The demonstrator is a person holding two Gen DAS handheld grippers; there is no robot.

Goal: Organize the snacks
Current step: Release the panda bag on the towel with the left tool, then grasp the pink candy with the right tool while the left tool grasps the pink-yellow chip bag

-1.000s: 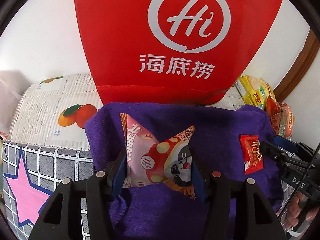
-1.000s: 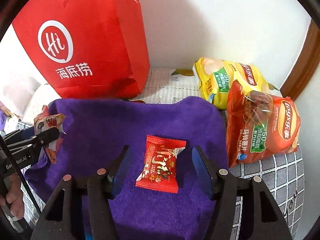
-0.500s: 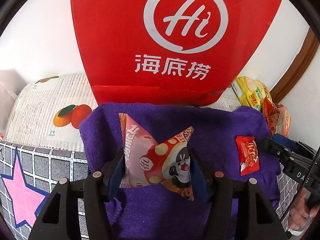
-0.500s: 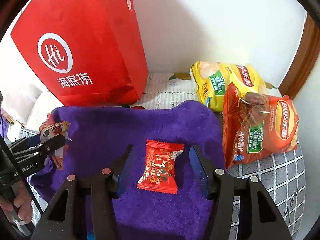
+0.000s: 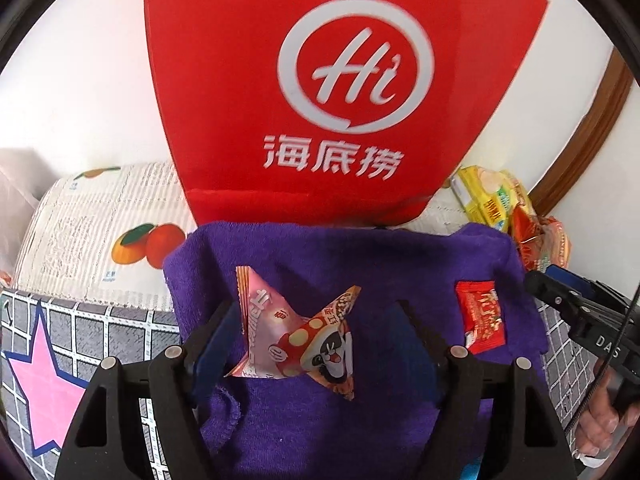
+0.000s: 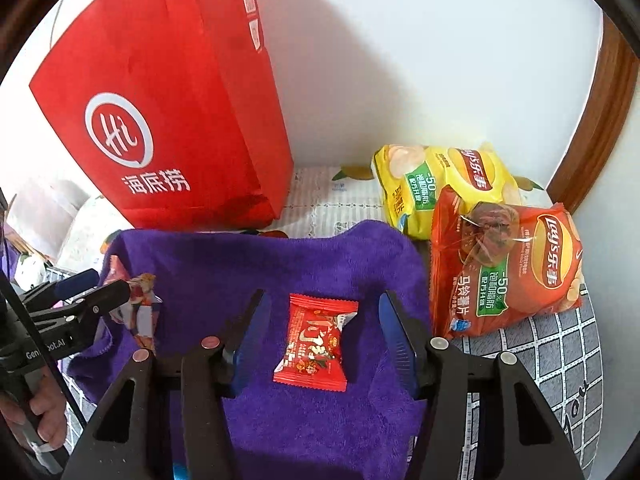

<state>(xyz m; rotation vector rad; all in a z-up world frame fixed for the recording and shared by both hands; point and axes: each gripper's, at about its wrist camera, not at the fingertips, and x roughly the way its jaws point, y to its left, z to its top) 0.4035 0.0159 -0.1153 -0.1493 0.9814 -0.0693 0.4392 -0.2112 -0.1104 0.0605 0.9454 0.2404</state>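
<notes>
Snack, pink: triangular packet (image 5: 292, 340) with a cartoon print, lying on the purple towel (image 5: 360, 264), between the fingers of the left gripper (image 5: 310, 344).
Left gripper: jaws opening; left pad just beside the packet's edge, right pad clear of it, so nothing is clamped.
Snack, red: small flat sachet (image 6: 314, 342), on the same towel, between the fingers of the right gripper (image 6: 320, 340).
Right gripper: jaws partly open, a gap on each side of the sachet (no contact seen).
Towel: spread over a grey checked cover (image 6: 560, 344) with a pink star (image 5: 44, 380).
Paper bag: red, white logo (image 5: 352, 80), upright against the wall behind the towel.
Crisps: yellow bag (image 6: 440, 188) and orange bag (image 6: 508, 268), right of the towel, the orange one overlapping the yellow.
Hands: one (image 6: 44, 412) seen on the left gripper's handle.
</notes>
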